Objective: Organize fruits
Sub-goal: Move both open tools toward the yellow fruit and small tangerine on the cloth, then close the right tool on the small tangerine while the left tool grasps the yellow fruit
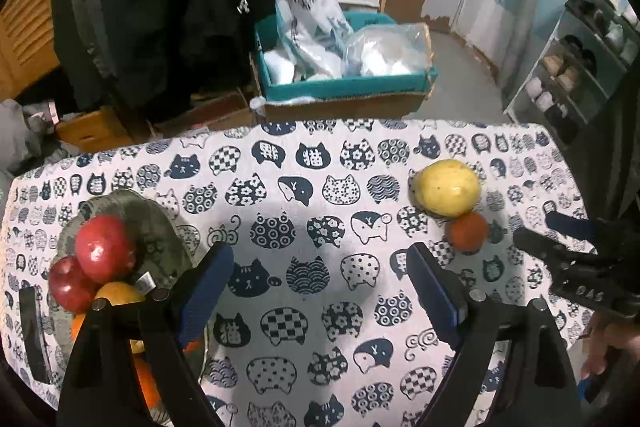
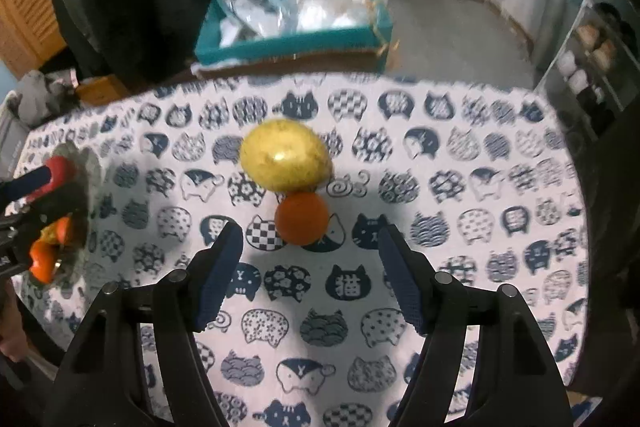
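A yellow fruit (image 1: 446, 187) and a small orange fruit (image 1: 468, 230) lie touching on the cat-print tablecloth (image 1: 304, 235). At the left a grey plate (image 1: 152, 223) holds two red apples (image 1: 105, 247) and several orange fruits (image 1: 118, 294). My left gripper (image 1: 320, 259) hangs open over bare cloth beside the plate, nothing between its fingers. In the right wrist view my right gripper (image 2: 310, 239) stands open just short of the orange fruit (image 2: 302, 219), with the yellow fruit (image 2: 286, 157) behind it. The plate (image 2: 84, 183) shows at the far left there.
Beyond the table's far edge a teal box (image 1: 344, 87) with plastic bags stands on the floor. A shoe rack (image 1: 576, 67) is at the right, a dark coat (image 1: 152, 7) at the left. A dark flat object (image 1: 34, 335) lies by the plate.
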{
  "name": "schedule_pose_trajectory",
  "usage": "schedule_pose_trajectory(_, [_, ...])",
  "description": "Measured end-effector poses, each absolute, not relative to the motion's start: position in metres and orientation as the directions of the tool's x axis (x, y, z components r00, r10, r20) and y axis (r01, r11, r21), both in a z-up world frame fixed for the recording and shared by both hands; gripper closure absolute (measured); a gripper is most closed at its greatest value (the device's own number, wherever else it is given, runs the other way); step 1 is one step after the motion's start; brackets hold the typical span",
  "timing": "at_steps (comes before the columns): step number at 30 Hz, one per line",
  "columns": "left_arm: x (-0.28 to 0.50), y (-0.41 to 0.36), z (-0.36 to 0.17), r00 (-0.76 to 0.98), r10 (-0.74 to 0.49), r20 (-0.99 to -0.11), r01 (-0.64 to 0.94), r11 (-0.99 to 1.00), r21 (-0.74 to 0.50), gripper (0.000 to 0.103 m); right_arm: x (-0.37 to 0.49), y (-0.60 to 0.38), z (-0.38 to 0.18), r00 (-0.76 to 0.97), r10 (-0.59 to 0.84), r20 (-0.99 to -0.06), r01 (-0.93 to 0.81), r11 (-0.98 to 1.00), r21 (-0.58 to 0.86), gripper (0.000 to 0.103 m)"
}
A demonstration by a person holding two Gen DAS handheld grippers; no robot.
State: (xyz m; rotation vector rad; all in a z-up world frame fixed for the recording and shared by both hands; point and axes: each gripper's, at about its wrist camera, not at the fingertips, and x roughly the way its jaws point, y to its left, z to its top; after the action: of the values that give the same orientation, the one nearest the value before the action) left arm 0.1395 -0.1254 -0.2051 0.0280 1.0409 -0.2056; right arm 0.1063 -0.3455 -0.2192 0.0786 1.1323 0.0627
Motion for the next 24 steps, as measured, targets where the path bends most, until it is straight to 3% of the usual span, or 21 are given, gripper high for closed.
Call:
schedule_pose_trajectory(13, [0.163, -0.129, -0.25, 0.422, -0.157, -0.893, 0.184, 0.979, -0.085, 0.014, 0.14, -0.343, -0.288, 0.342, 0.135, -0.93, -0.011, 0.99, 0.14, 0.032])
schedule_pose_trajectory(19, [0.166, -0.13, -0.256, 0.409, -0.167, -0.897, 0.186, 0.978, -0.098, 0.014, 0.145, -0.337, -0.299, 0.345, 0.135, -0.929, -0.021, 0.99, 0.136, 0.049])
schedule_pose_trajectory(20, [0.167, -0.131, -0.256, 0.408, -0.17, -0.897, 0.187, 0.977, -0.1, 0.014, 0.145, -0.336, -0.298, 0.347, 0.145, -0.927, -0.028, 0.989, 0.144, 0.056])
schedule_pose_trajectory(24, [0.168, -0.134, -0.254, 0.404, -0.182, -0.896, 0.19, 0.975, -0.113, 0.014, 0.14, -0.338, -0.297, 0.352, 0.146, -0.925, -0.024, 0.989, 0.147, 0.058])
